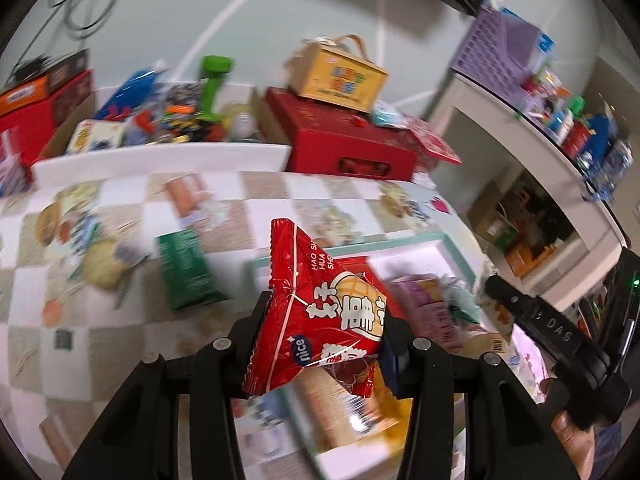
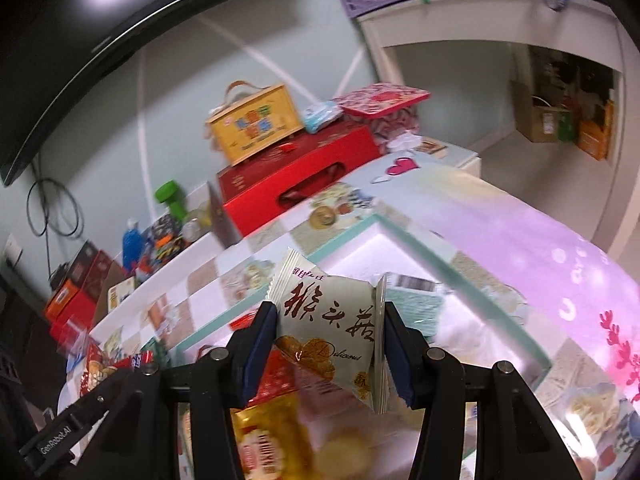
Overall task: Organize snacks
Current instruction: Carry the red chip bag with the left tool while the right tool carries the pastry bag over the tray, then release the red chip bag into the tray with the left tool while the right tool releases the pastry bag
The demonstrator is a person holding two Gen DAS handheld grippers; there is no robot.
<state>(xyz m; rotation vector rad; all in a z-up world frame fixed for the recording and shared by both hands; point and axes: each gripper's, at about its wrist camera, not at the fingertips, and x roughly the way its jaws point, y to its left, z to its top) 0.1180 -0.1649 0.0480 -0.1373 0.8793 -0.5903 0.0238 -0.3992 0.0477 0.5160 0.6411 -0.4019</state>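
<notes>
My left gripper (image 1: 326,326) is shut on a red snack packet (image 1: 316,312) with white characters and holds it above the near left corner of a white box with a mint rim (image 1: 448,240). My right gripper (image 2: 330,344) is shut on a pale cream snack packet (image 2: 332,316) with dark red characters, held over the same box (image 2: 400,228). Inside the box lie a purple packet (image 1: 428,304), a gold packet (image 2: 268,440) and a teal packet (image 2: 416,300). The right gripper also shows at the right edge of the left wrist view (image 1: 496,284).
A green packet (image 1: 186,272) lies on the checked tablecloth (image 1: 120,208) left of the box. A red gift box (image 1: 352,144) with a yellow handled box (image 1: 340,76) on top stands at the back. Clutter fills a white tray (image 1: 160,160). A pink cloth (image 2: 540,272) lies on the right.
</notes>
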